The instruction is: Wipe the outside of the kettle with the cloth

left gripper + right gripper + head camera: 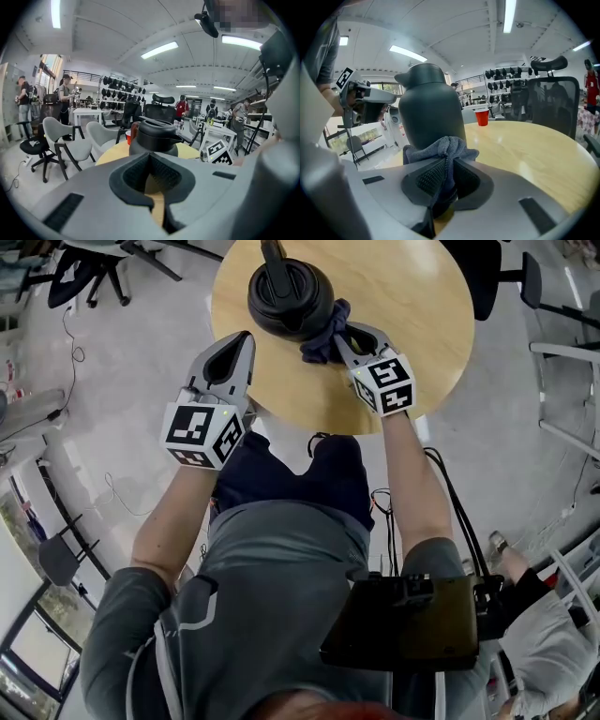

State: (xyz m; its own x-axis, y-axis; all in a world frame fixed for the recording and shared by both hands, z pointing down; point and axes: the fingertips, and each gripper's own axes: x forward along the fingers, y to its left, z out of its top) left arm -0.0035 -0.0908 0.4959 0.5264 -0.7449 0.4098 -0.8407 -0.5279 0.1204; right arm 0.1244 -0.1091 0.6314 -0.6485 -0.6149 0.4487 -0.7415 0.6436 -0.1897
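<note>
Grey cloth (440,149) is pinched in your right gripper (447,164). Its jaws are closed on a fold, and the bunched end stands out ahead of the tips, pressed low against the wall of the dark kettle (427,105). Wiping is the step in hand, with the kettle upright directly ahead of that tool on the round wooden table (422,306). Your left gripper (150,159) has its jaws closed on nothing, and the kettle stands ahead of it, untouched.

The next move, as I judge it, is a sweep of the cloth round the wall with light pressure, since nothing steadies the kettle. You could bring the left tool up against the opposite side to brace it. The cloth may also brush the tabletop, though that is hard to tell from here.

The table's rim runs close under both tools, so push away from it. Bare wood opens to the right of your right gripper, and a red cup (482,116) stands well beyond.
</note>
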